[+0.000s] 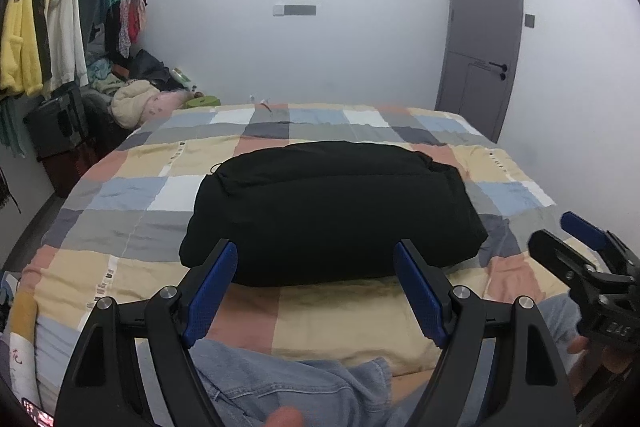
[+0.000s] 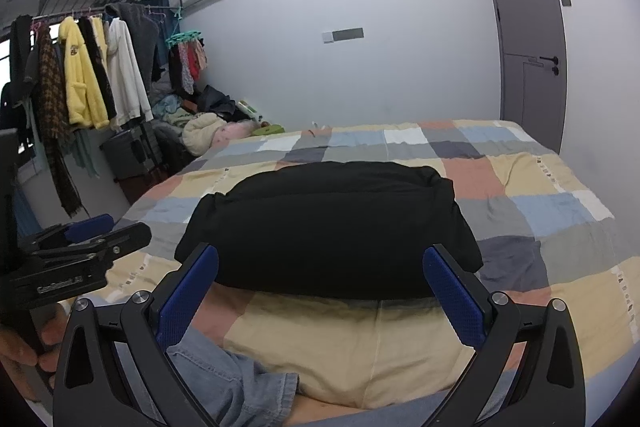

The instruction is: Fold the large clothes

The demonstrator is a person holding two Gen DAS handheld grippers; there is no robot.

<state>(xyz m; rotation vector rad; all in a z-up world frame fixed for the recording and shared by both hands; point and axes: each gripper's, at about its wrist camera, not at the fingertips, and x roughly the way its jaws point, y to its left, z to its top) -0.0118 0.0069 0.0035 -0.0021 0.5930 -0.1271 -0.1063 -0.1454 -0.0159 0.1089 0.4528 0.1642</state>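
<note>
A black garment lies folded into a thick bundle in the middle of the bed with the checked cover. It also shows in the right wrist view. My left gripper is open and empty, held just short of the bundle's near edge. My right gripper is open and empty too, just short of the same edge. The right gripper shows at the right edge of the left wrist view. The left gripper shows at the left of the right wrist view.
A clothes rack with hanging coats stands left of the bed, with a dark suitcase and piled clothes below it. A grey door is at the far right. The person's denim-clad leg is at the bed's near edge.
</note>
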